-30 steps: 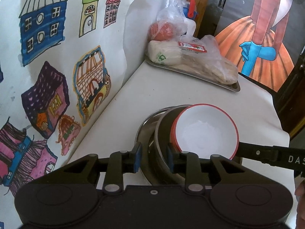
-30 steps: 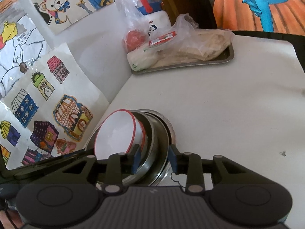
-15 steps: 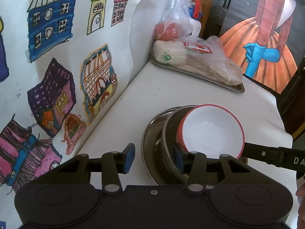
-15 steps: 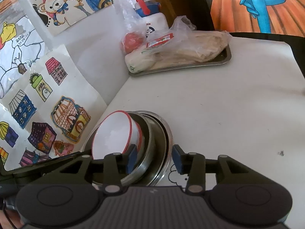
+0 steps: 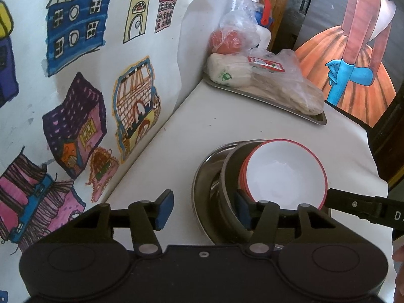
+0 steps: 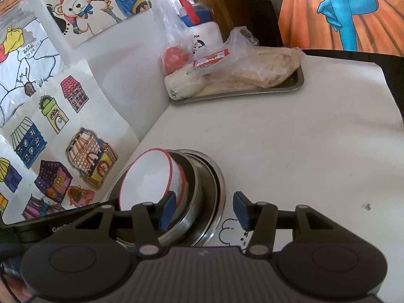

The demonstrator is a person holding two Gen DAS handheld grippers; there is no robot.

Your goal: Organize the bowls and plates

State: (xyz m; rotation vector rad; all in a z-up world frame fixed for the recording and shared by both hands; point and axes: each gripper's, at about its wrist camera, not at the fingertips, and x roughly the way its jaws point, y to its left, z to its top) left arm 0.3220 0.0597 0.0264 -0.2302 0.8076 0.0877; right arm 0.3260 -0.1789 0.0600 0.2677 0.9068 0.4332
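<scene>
A white bowl with a red rim (image 5: 285, 174) lies tilted on top of a stack, nested in a steel bowl (image 5: 228, 176) that sits in a wider steel plate (image 5: 202, 176). The stack rests on the white table near the wall. My left gripper (image 5: 203, 210) straddles the stack's left rim. Its jaws are opening, and the blue pads stand off the metal. My right gripper (image 6: 204, 210) straddles the opposite rim of the steel bowl (image 6: 194, 202) and steel plate (image 6: 219, 189). Its jaws are also opening, and the pads are clear of the rims. The white bowl (image 6: 146, 179) leans toward the wall.
A steel tray (image 5: 315, 118) with bagged food (image 5: 265, 80) stands at the table's far end, with a white bottle (image 6: 204, 32) behind it. Children's drawings (image 5: 75, 25) cover the wall on the left. The table's right edge (image 5: 373, 161) drops off beside a dress poster.
Both grippers' jaws have spread apart from around the steel rims. The stack of bowls has stayed in place on the table.
</scene>
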